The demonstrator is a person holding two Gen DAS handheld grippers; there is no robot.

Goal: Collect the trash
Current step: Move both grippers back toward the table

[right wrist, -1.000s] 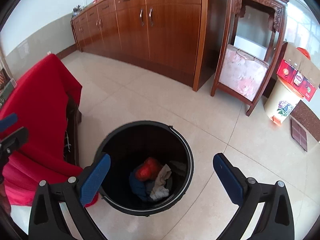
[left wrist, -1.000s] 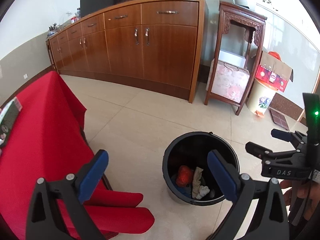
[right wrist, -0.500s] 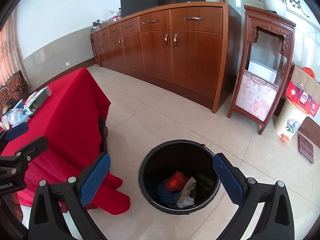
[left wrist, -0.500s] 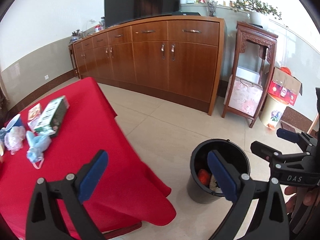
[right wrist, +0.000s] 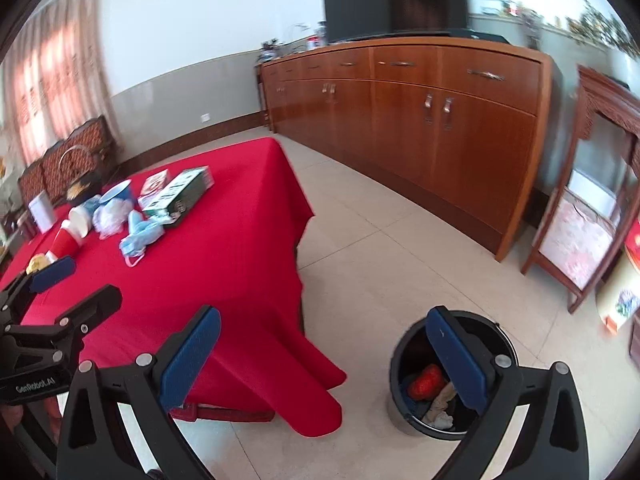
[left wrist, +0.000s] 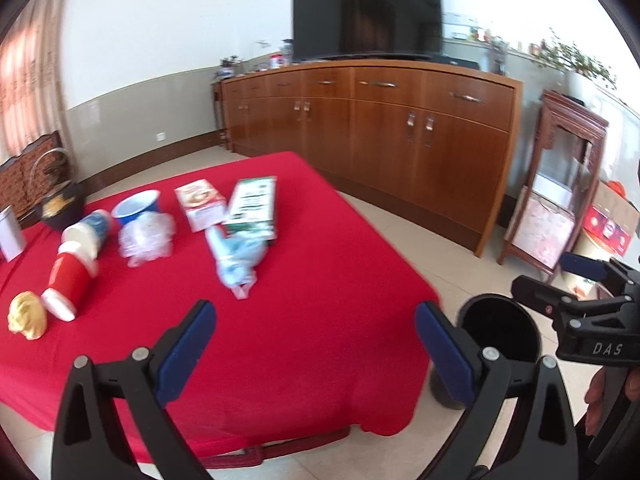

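Trash lies on the red table: a light blue face mask, a green box, a small food box, a clear plastic wad, a blue cup, a red and white cup and a yellow crumpled wad. My left gripper is open and empty above the table's near edge. My right gripper is open and empty above the floor. The black bin on the floor holds a red wad and paper.
A long wooden sideboard with a TV lines the far wall. A carved wooden stand and cardboard boxes are at the right. A dark basket stands at the table's far left. Tiled floor lies between table and sideboard.
Both grippers have risen and swung left, away from the bin and toward the table. The table top with its trash has come into view. Both stay open.
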